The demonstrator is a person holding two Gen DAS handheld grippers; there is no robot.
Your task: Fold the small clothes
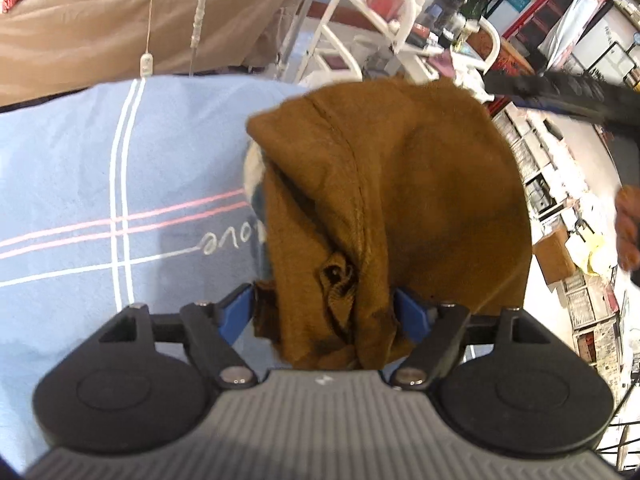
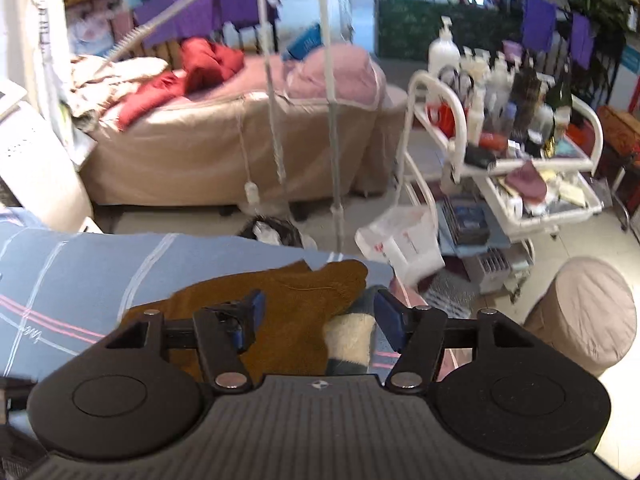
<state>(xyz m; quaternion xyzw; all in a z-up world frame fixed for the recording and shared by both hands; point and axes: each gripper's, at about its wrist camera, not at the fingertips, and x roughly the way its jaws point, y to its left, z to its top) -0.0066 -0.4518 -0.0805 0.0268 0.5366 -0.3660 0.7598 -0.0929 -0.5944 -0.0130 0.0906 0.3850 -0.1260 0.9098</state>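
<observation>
White metal trolley (image 2: 500, 128) crowded with bottles is standing beyond the blue striped bedsheet (image 1: 80, 168). Brown knit garment (image 1: 380, 200) is lying bunched on the sheet, a cream-and-grey sock (image 2: 348, 340) beside it. Left gripper (image 1: 324, 304) is straddling the bunched cloth, jaws spread. Right gripper (image 2: 318, 316) is hovering wide open, holding nothing.

I see a bed with a blue sheet (image 1: 80, 168) on top. The sheet has white lines and pink lines that cross, and some white writing. A brown cloth (image 1: 400, 200) lies on the sheet near the edge, all bunched up in folds. From the right camera the brown cloth (image 2: 288, 304) looks flatter and wide. Just beside it lies a striped thing (image 2: 350, 340), cream and dark blue. It touches the brown cloth. I cannot tell what it is. The sheet (image 2: 80, 264) has soft wrinkles.
</observation>
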